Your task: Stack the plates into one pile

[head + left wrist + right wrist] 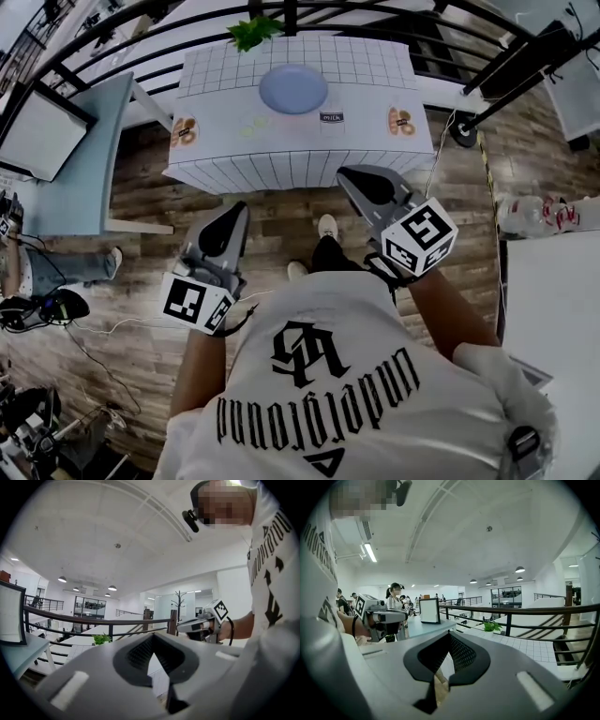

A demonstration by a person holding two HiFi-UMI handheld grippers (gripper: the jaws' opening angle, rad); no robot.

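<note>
I hold my left gripper and my right gripper in front of my body, above the wooden floor, and both are near the edge of the table but not over it. The jaws of the left one are pressed together with nothing between them. The jaws of the right one are clenched in the same way and carry nothing. The blue plates lie in the middle of the table, on the white checked cloth, well apart from both grippers. They look to me like one pile, but from this height I cannot count how many are in it. A green plant stands at the far edge of the table.
</note>
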